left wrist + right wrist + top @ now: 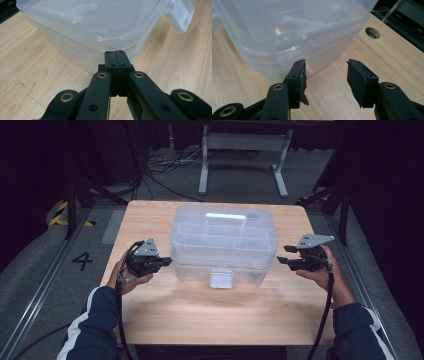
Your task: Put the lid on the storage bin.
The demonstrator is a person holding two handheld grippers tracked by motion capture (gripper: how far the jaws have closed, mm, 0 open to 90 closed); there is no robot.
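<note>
A clear plastic storage box (pixel 223 242) with a clear lid stands in the middle of the wooden table (pixel 210 315). Its white front latch (pixel 221 278) faces the person. My left gripper (pixel 167 261) is at the box's left front corner, jaws shut with nothing between them. In the left gripper view its tips (pixel 115 53) sit just below the lid's rim, close to the box (pixel 82 22); the latch (pixel 181 15) shows at upper right. My right gripper (pixel 284 255) stands open beside the box's right side. In the right gripper view its tips (pixel 325 66) are near a corner of the box (pixel 287 30), nothing between them.
A round cable hole (pixel 372 32) pierces the tabletop near the right gripper. Beyond the table stand a white metal frame (pixel 242 150) and loose cables on the grey floor. A "4" (pixel 82 260) is marked on the floor at the left. Bare wood lies in front of the box.
</note>
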